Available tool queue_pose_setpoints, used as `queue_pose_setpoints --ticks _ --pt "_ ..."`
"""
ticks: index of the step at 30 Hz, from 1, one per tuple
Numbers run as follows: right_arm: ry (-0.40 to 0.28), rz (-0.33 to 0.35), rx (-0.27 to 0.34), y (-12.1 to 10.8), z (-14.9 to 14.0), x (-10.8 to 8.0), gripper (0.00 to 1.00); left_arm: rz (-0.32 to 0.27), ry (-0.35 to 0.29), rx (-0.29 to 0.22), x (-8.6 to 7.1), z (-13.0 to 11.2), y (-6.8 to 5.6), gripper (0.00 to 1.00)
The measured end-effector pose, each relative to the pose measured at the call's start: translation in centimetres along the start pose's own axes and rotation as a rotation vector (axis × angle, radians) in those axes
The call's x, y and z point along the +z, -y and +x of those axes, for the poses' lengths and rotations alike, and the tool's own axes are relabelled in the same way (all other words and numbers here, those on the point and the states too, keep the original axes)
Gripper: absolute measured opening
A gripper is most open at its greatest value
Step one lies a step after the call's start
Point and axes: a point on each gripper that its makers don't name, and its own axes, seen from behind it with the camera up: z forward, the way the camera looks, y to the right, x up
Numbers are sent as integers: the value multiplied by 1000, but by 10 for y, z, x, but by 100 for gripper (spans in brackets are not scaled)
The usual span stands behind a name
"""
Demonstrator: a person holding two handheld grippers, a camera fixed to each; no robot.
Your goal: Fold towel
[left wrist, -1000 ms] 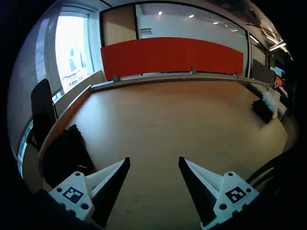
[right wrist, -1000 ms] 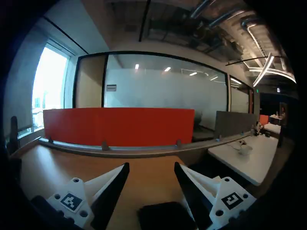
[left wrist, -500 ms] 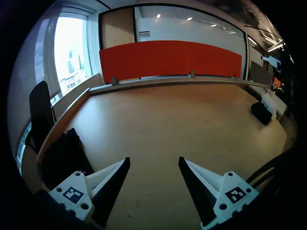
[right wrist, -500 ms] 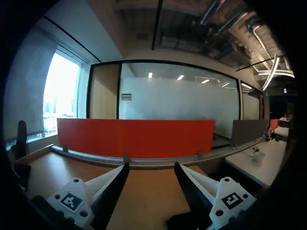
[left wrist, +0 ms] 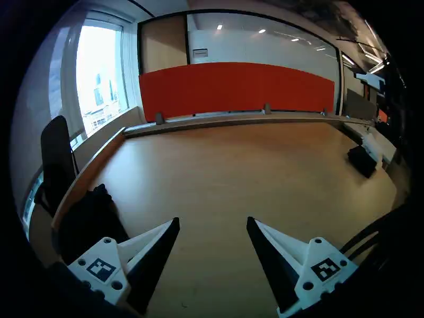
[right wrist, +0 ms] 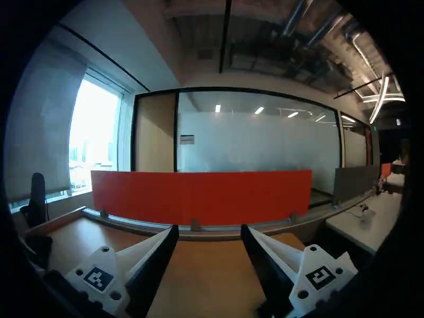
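Fingers of the left gripper [left wrist: 212, 219] stand spread above the wooden table [left wrist: 238, 169], pinching nothing. The right gripper [right wrist: 209, 227] is spread the same way, facing an orange screen [right wrist: 201, 196]. A dark crumpled heap [left wrist: 90, 220] lies at the table's left edge, near the left gripper; whether it is the towel I cannot tell.

Table [left wrist: 233, 169] — smooth matt wood; divider [left wrist: 238, 87] — matt orange.

The left gripper view tilts down over the pale wooden bench [left wrist: 238, 175], the right gripper view looks higher from low above it, both facing the long red partition panel [left wrist: 238, 87] at its far edge.
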Motion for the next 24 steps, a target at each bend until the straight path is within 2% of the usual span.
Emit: queue_pose_setpoints --ticks 12,18,24 --pt "21 -15 9 1 -4 -8 90 7 -63 -27 4 24 11 94" --pt "24 -9 24 5 -3 -13 90 21 -126 -37 8 54 20 94" --pt "25 3 28 10 2 -17 90 42 -212 -29 13 98 32 94"
